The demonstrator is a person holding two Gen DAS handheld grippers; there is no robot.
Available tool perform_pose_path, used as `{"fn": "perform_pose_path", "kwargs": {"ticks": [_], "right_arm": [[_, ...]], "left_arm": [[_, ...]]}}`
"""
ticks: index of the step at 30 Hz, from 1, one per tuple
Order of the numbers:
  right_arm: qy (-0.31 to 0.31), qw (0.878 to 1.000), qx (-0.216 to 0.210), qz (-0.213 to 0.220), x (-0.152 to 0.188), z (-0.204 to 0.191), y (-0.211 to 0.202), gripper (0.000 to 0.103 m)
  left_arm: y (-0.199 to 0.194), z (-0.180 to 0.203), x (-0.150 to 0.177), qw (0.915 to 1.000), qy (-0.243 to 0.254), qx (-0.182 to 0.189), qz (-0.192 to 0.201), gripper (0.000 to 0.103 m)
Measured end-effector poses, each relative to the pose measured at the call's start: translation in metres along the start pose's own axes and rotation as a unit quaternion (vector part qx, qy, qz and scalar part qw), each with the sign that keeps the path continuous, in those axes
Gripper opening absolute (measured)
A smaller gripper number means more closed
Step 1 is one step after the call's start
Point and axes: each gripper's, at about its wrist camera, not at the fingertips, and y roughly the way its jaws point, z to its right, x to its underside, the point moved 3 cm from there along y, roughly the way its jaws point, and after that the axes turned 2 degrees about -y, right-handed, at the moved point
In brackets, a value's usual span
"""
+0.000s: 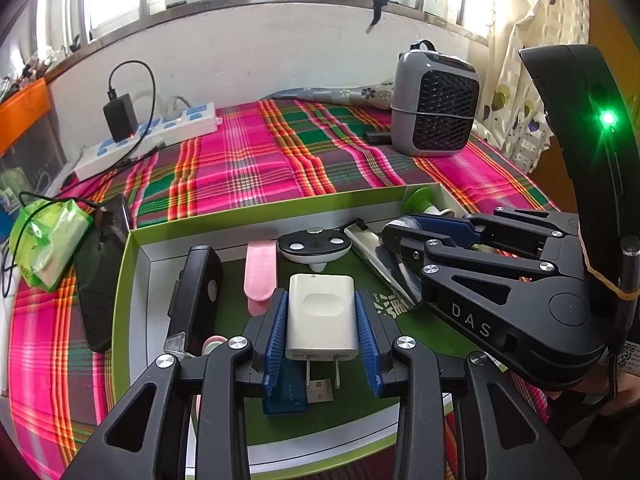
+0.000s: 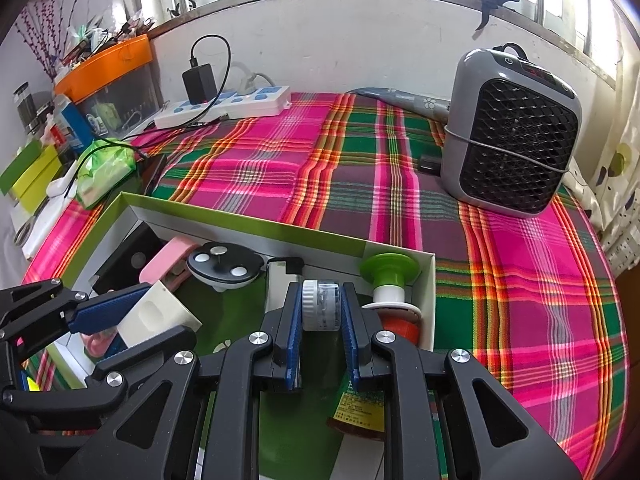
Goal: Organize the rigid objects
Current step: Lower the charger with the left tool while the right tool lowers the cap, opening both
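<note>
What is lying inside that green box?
The green box holds a pink clip, black case, round black-and-white gadget and green-topped bottle. The tools cover its near part.

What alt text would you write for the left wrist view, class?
The left tool grips a white plug adapter over a green-edged box on a plaid cloth. The right tool reaches in from the right, its tips above the box's far corner. A grey heater stands behind.

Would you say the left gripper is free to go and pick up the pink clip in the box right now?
Probably not: the left gripper already holds the white charger. The pink clip lies uncovered just beyond.
</note>
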Motion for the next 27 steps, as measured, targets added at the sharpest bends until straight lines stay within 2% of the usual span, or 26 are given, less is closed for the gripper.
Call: {"fn": "perform_pose_path", "kwargs": {"ticks": [8, 17, 27], "right_arm": [[0.001, 1.0, -0.003, -0.002, 0.001, -0.001, 0.0, 0.02], [0.01, 1.0, -0.016, 0.005, 0.0, -0.002, -0.004, 0.034], [0.008, 1.0, -0.013, 0.01, 0.001, -0.004, -0.009, 0.035]], "left_arm": [[0.0, 0.001, 0.0, 1.0, -0.001, 0.001, 0.0, 0.034], [-0.002, -0.001, 0.002, 1.0, -0.003, 0.0, -0.001, 0.036], [-0.009, -0.003, 0.005, 1.0, -0.008, -0.005, 0.0, 0.036]]}}
